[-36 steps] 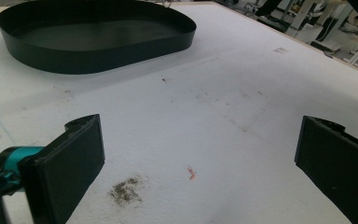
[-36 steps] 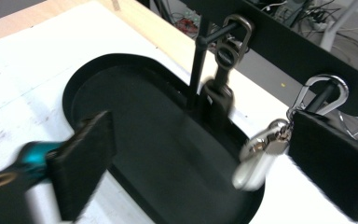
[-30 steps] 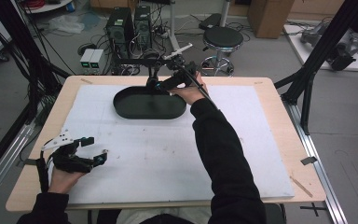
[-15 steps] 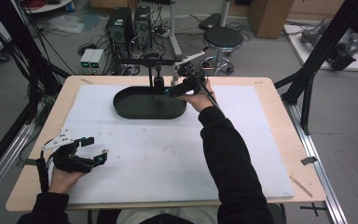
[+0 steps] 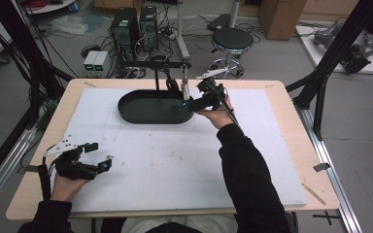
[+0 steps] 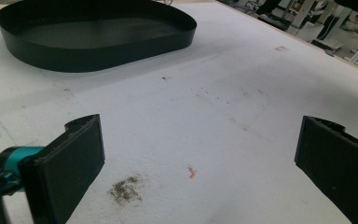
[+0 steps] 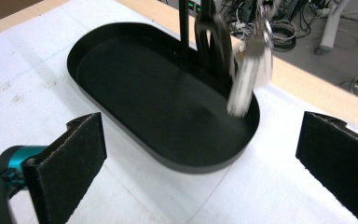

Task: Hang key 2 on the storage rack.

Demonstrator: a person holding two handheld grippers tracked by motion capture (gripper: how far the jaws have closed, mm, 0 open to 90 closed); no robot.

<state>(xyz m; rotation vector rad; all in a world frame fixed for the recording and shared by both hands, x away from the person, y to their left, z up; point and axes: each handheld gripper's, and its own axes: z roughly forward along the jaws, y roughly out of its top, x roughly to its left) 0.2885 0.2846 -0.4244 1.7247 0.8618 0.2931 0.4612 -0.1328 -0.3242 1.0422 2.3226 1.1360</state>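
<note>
Above the black tray (image 5: 150,114), my right gripper (image 5: 197,103) hangs with jaws spread beside the dangling keys (image 7: 249,70) (blurred, swinging, I judge); closing now could miss them or knock the stand (image 5: 156,73).

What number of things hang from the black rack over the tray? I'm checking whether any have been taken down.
2: a black looped item beside the rack's post, and a silvery key bunch, blurred, near the open right gripper. Others may be hidden.
</note>
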